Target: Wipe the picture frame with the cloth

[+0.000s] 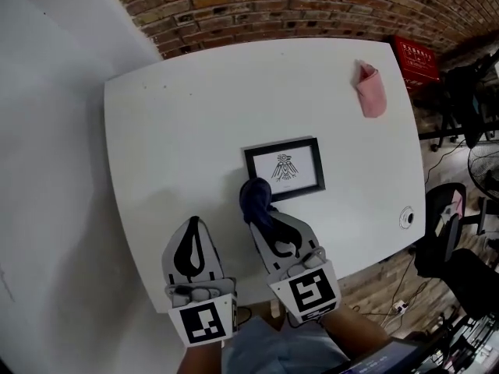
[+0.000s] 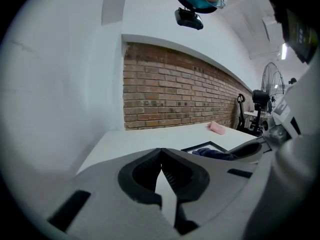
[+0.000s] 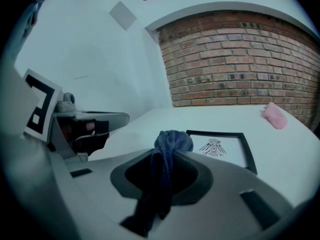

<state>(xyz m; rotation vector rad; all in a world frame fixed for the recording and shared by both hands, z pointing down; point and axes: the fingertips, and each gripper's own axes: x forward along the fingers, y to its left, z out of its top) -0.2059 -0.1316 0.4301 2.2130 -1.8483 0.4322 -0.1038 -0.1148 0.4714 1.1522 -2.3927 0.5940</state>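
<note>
Table (image 1: 179, 115): plain white, without pattern.
Picture frame (image 1: 284, 169): black border around a white sheet, which bears a black line drawing of a bird-like figure.
Cloth (image 1: 256, 197): dark navy blue, plain.
Second cloth (image 1: 371, 90): pale pink, plain.
Left gripper (image 1: 192, 223): light grey shell with black lining inside the jaws.
Right gripper (image 1: 263, 218): the same light grey and black.
Marker cubes (image 1: 204, 323): white faces carrying black square patterns.
Brick wall (image 1: 273, 6): red-brown bricks in staggered courses, with pale grey mortar lines.
Side wall (image 1: 47, 131): plain off-white.
Crate (image 1: 415, 61): red with white print.
Floor (image 1: 374, 287): brown wood planks.
</note>
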